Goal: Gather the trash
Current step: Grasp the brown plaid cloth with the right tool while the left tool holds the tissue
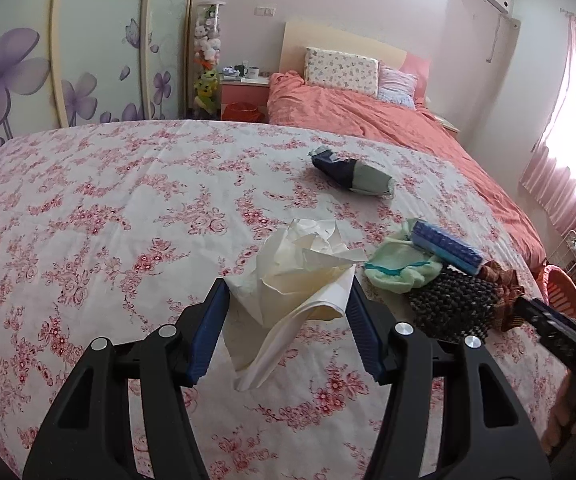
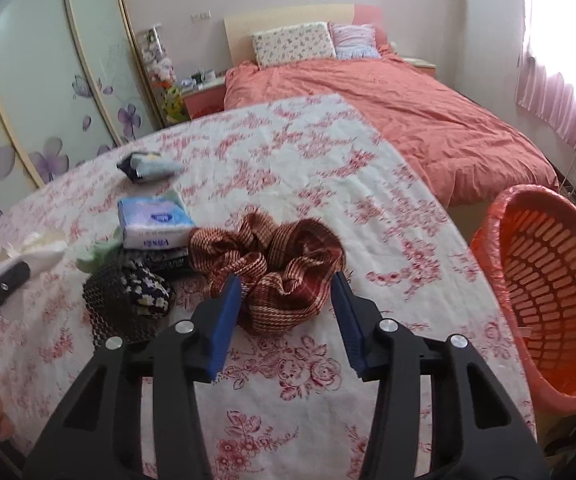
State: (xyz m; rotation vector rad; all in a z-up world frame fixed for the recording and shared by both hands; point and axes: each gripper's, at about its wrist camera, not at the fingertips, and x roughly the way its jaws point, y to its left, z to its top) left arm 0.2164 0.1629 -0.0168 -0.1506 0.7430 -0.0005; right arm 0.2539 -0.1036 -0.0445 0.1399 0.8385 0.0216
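A crumpled white tissue (image 1: pixel 299 276) lies on the floral tablecloth (image 1: pixel 108 220), between the open fingers of my left gripper (image 1: pixel 286 294). It also shows in the right wrist view (image 2: pixel 32 254). My right gripper (image 2: pixel 288 292) is open around a bunched brown checked cloth (image 2: pixel 280 264), its fingers at either side of it. The orange mesh waste basket (image 2: pixel 543 292) with a red liner stands off the table's right edge. A crumpled dark and grey wrapper (image 1: pixel 347 174) lies farther back on the table.
Beside the tissue sit a green cloth (image 1: pixel 399 266), a blue tissue pack (image 2: pixel 154 224) and a black mesh pouch (image 1: pixel 451 306). Beyond the table is a bed (image 2: pixel 407 120) with an orange cover. A wardrobe with purple flowers (image 1: pixel 16 68) stands left, pink curtains (image 2: pixel 559 80) right.
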